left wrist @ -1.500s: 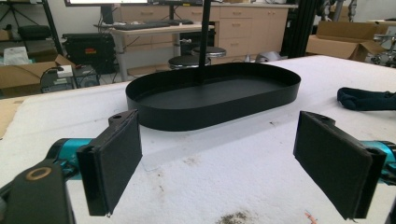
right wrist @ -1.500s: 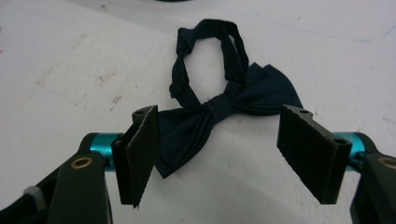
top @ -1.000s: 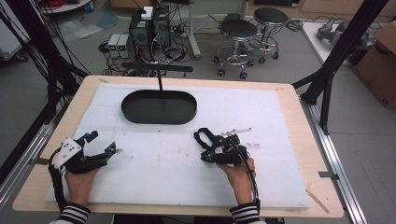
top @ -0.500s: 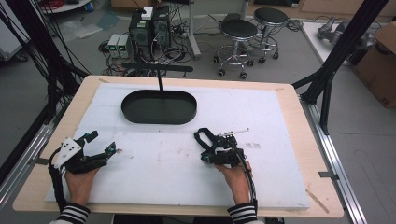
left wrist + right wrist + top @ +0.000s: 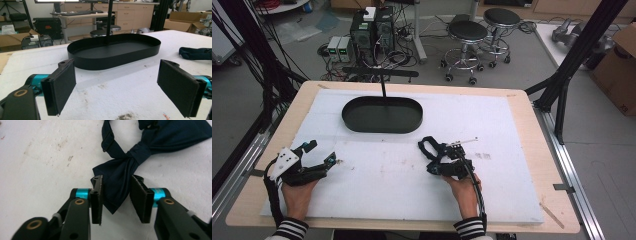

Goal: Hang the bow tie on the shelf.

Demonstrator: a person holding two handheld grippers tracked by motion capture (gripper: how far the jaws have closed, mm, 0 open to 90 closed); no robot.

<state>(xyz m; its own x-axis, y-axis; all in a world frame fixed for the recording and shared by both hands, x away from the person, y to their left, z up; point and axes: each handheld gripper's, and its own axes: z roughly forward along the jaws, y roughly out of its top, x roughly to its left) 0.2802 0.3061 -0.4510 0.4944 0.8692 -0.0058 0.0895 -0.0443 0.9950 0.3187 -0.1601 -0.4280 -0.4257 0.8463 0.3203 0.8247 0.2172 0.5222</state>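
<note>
A dark navy bow tie (image 5: 430, 146) lies on the white board, right of centre. My right gripper (image 5: 435, 159) is low over it, held in a hand that reaches in from the near edge. In the right gripper view its jaws stand open on either side of the bow tie's (image 5: 117, 182) near wing, and the pads (image 5: 97, 195) sit close to the cloth's edges. My left gripper (image 5: 323, 152) rests at the near left, wide open and holding nothing (image 5: 117, 85). It faces an empty black oval tray (image 5: 382, 129), and the bow tie (image 5: 197, 53) shows off to its right.
The tray's wall (image 5: 112, 62) stands at the far middle of the board, with a thin black post (image 5: 383, 87) rising behind it. A small white stick (image 5: 465, 142) lies just right of the bow tie. Stools and computer boxes stand on the floor beyond the table.
My right gripper has crept slightly forward and left onto the bow tie's wing. The left gripper and the tray have not moved.
</note>
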